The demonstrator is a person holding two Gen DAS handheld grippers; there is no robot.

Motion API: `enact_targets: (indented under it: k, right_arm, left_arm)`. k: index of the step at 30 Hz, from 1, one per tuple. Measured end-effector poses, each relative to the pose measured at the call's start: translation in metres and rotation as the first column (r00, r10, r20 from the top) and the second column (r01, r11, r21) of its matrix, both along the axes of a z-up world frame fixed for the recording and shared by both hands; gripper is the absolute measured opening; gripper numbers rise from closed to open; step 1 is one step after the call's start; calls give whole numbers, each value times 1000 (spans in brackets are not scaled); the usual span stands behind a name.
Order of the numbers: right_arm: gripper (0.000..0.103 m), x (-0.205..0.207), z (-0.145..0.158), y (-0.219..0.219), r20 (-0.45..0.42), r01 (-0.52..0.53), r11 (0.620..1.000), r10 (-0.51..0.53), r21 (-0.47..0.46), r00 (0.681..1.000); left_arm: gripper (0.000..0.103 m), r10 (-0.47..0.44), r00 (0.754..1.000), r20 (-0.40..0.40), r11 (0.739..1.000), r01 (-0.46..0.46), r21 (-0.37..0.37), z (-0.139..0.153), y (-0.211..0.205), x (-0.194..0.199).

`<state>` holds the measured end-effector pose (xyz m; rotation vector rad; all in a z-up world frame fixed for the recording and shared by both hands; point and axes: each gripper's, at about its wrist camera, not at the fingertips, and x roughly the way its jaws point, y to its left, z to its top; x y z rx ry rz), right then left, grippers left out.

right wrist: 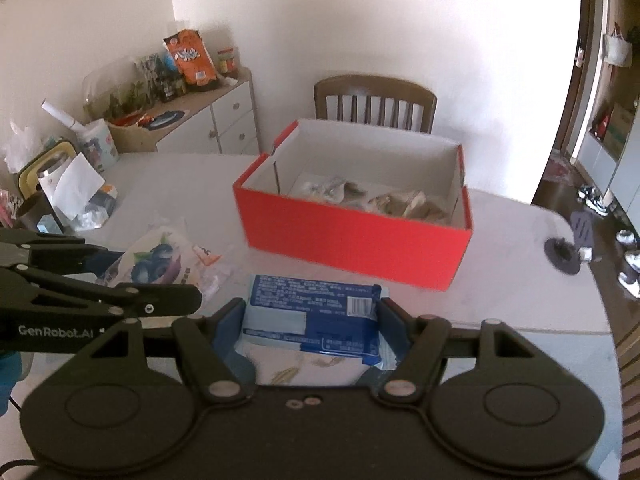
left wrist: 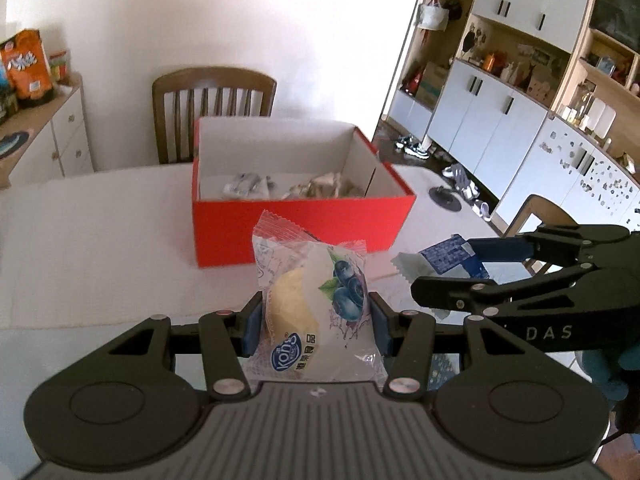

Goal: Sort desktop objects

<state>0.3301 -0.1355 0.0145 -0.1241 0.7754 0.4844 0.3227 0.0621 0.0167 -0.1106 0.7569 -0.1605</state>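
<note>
My left gripper point(left wrist: 314, 326) is shut on a blueberry cake packet point(left wrist: 316, 304) and holds it above the white table, in front of the red box point(left wrist: 304, 228). My right gripper point(right wrist: 312, 320) is shut on a blue snack packet point(right wrist: 316, 312), also held above the table near the box point(right wrist: 352, 240). Each gripper shows in the other's view: the right gripper point(left wrist: 448, 272) with the blue packet point(left wrist: 452, 258) at the right, the left gripper point(right wrist: 160, 276) with the cake packet point(right wrist: 160, 264) at the left. The box holds several wrapped snacks point(right wrist: 372, 198).
A wooden chair point(left wrist: 214, 104) stands behind the table. A second chair point(left wrist: 536, 212) is at the right edge. A white sideboard point(right wrist: 216, 120) with an orange bag point(right wrist: 192, 60) is at the left. Cups and clutter point(right wrist: 68, 184) crowd the table's left end. A small wrapper point(right wrist: 206, 256) lies on the table.
</note>
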Motion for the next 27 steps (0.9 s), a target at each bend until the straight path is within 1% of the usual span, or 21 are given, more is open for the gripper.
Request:
enact_targets:
  k: [8, 13, 20, 27]
  right_arm:
    - [71, 19, 30, -18, 47, -18, 1000, 17, 6, 999]
    - [71, 35, 47, -26, 67, -34, 999, 33, 8, 997]
    - [71, 56, 66, -35, 91, -53, 999, 51, 10, 994]
    - [71, 81, 80, -41, 111, -60, 998, 55, 33, 992]
  left_arm:
    - [51, 14, 999, 42, 1000, -14, -2, 26, -10, 18]
    - [51, 27, 998, 50, 1000, -27, -8, 41, -11, 33]
    - [52, 35, 998, 56, 999, -35, 5, 59, -14, 55]
    - [52, 59, 997, 57, 998, -58, -20, 72, -10, 86]
